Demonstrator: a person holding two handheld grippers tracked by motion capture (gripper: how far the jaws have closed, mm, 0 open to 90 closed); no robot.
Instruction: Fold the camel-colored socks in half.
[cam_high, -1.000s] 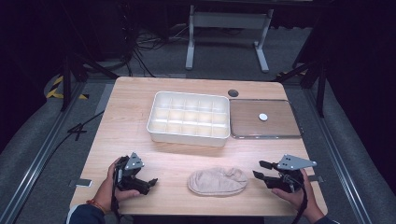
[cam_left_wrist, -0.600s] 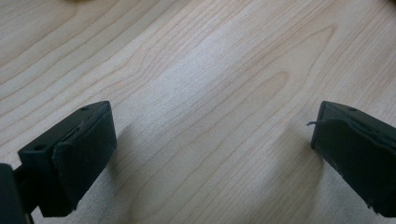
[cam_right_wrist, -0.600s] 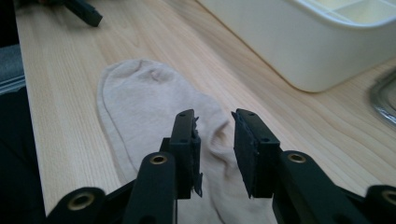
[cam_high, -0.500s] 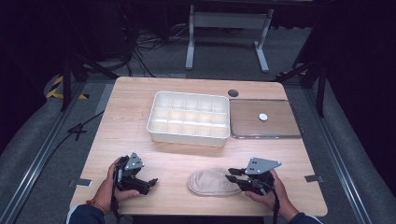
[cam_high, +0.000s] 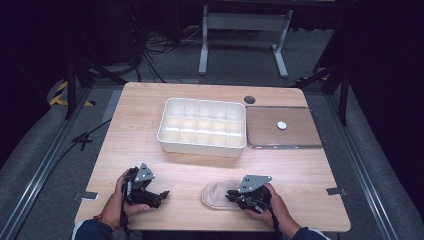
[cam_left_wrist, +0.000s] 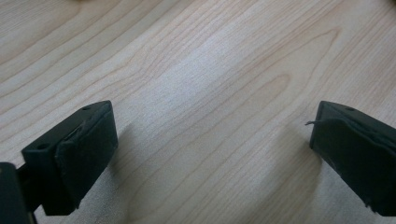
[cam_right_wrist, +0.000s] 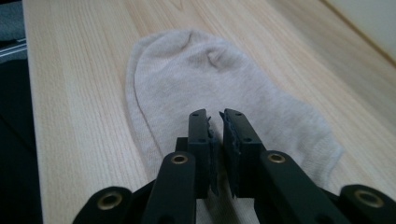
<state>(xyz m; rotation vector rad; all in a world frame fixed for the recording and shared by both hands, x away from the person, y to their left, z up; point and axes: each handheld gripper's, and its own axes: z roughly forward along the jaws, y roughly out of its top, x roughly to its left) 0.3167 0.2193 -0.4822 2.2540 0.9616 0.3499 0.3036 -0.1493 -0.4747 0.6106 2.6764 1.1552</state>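
Right gripper view: right claw (cam_right_wrist: 217, 122) nearly shut, just closing over beige fabric sock (cam_right_wrist: 196, 88); sock's long axis runs toward 11 o'clock; nothing visibly pinched.

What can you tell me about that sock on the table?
The sock is a beige ankle sock of soft knit, lying flat near the table's front edge, toe toward the left gripper. The right gripper sits over its opening end, jaws nearly shut; whether they pinch the fabric I cannot tell.
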